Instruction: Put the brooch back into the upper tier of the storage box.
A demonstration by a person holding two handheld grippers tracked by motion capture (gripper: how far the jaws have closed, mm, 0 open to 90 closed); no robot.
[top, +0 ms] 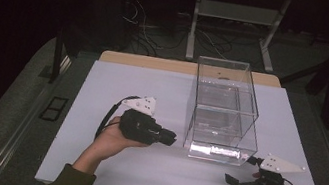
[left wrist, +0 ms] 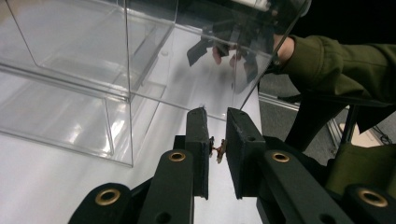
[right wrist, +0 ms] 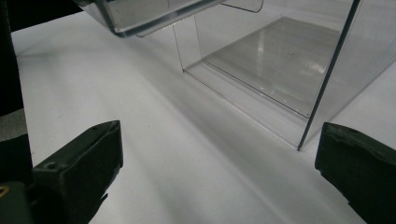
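Down at the lower right of the high view, right gripper (top: 237, 180) in a hand, jaws spread wide, nothing between them. Same in the right gripper view (right wrist: 215, 163): two black jaws far apart at the bottom corners, bare white table (right wrist: 154, 154) between.

A bit higher, left of the middle of the high view, left gripper (top: 168, 137) in the other hand, tip pointing right. Seen from its own camera (left wrist: 215, 140), jaws nearly together with a thin gap. Something tiny and brownish in that gap, too small to name. Holding nothing else.

Past both, right of the middle and running up toward the top of the high view, clear box (top: 223, 107) standing on the table, near end just beside both grippers, touching neither. See-through walls, a shelf inside splitting it into levels, nothing inside.

Probably stiff hard plastic, light for its size. Smooth and shiny, so likely slippery. Thin walls, maybe easy to crack or scratch if squeezed hard. Best hold likely on a wall edge (right wrist: 327, 79) or the near rim, one jaw on each side, gentle pinch. Two grippers on opposite sides likely safer for lifting, to stop tipping.
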